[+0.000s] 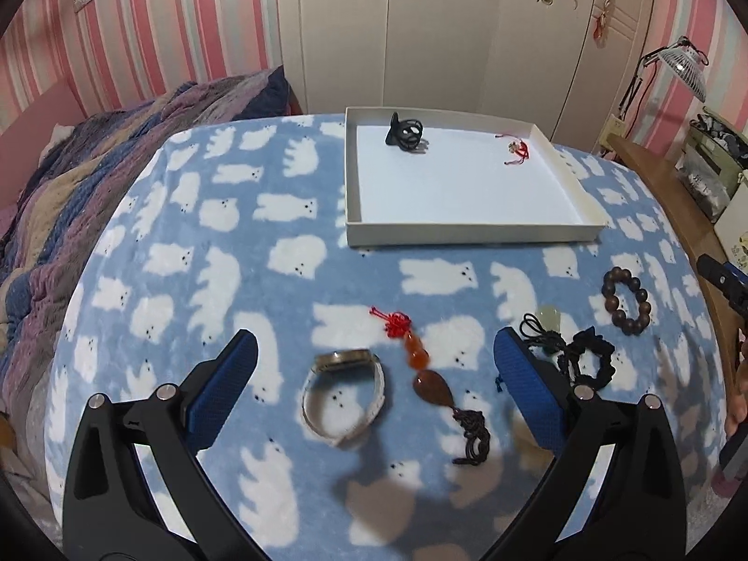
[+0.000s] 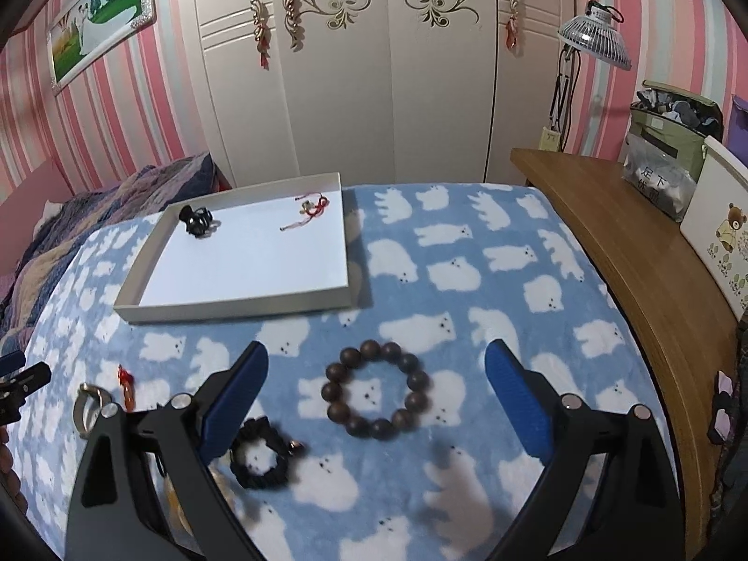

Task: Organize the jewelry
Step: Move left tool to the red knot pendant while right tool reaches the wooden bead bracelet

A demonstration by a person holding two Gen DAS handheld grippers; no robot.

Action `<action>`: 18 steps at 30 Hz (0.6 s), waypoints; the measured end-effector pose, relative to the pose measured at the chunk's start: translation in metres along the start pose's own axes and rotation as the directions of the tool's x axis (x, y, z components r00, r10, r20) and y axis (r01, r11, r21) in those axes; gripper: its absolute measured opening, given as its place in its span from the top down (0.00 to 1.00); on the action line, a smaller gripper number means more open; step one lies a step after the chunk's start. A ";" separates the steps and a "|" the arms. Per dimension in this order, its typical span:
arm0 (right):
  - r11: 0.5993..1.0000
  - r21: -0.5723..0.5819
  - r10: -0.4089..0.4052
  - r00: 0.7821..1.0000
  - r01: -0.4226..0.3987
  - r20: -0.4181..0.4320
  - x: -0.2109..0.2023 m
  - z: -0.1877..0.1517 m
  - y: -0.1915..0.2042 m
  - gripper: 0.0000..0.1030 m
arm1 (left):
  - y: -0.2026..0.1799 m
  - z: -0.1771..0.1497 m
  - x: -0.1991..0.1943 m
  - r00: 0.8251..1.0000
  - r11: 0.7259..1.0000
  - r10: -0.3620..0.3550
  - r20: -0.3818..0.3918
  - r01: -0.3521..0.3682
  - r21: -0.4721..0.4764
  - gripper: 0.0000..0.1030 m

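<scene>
— Where are the two grippers right now?

— Both hang over the bear-print blanket (image 1: 224, 215) with their blue pads spread wide, holding nothing. The left gripper (image 1: 374, 364) has the watch (image 1: 343, 397) lying between its fingers, not touched by either one. Just beside the watch, toward the gripper's right finger, lies the orange pendant (image 1: 427, 376) with its red knot at the far end and a dark cord at the near end.

— And the right one?

— The right gripper (image 2: 376, 376) is released too — the wooden bead bracelet (image 2: 375, 390) lies flat between its fingers, clear of both. A black scrunchie (image 2: 260, 460) sits just by its left finger, nearer the camera.

— Anything in the box yet?

— Two things. The shallow white box (image 2: 233, 306) rests on the blanket farther back, and near its far wall are a black hair claw (image 2: 196, 220) in one corner and a small red-string charm (image 2: 311, 210) toward the other, well apart from each other.

— What else is loose?

— From the left gripper's view, a black cord with a pale green stone (image 1: 547, 320) lies by the scrunchie, partly hidden behind the right finger. A wooden desk (image 2: 631, 252) runs along the blanket's right side.
</scene>
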State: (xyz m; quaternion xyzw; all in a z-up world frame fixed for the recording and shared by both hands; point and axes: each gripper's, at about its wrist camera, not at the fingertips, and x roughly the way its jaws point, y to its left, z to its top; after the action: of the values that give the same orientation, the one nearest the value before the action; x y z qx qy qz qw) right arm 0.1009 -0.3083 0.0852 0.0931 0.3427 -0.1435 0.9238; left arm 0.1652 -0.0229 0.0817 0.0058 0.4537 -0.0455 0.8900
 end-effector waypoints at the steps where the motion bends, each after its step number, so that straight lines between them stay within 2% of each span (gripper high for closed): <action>1: 1.000 -0.002 0.000 1.000 0.000 -0.006 -0.001 0.000 0.000 0.09 | -0.002 -0.001 -0.001 1.000 1.000 -0.003 -0.006 0.003 -0.001 0.03; 9: 0.999 -0.039 0.009 0.999 -0.011 -0.042 -0.001 -0.011 0.015 0.09 | -0.004 -0.013 0.004 0.999 1.000 -0.024 -0.043 0.024 0.003 0.03; 18: 0.999 -0.016 -0.042 0.997 0.041 -0.071 0.002 -0.031 0.039 0.09 | 0.033 -0.023 0.012 0.999 0.999 0.010 -0.047 -0.007 0.049 0.03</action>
State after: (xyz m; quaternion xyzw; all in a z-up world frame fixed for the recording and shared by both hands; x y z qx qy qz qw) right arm 0.0967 -0.2636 0.0634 0.0842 0.3784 -0.1568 0.9084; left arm 0.1567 0.0103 0.0570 0.0304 0.4733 -0.0526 0.8788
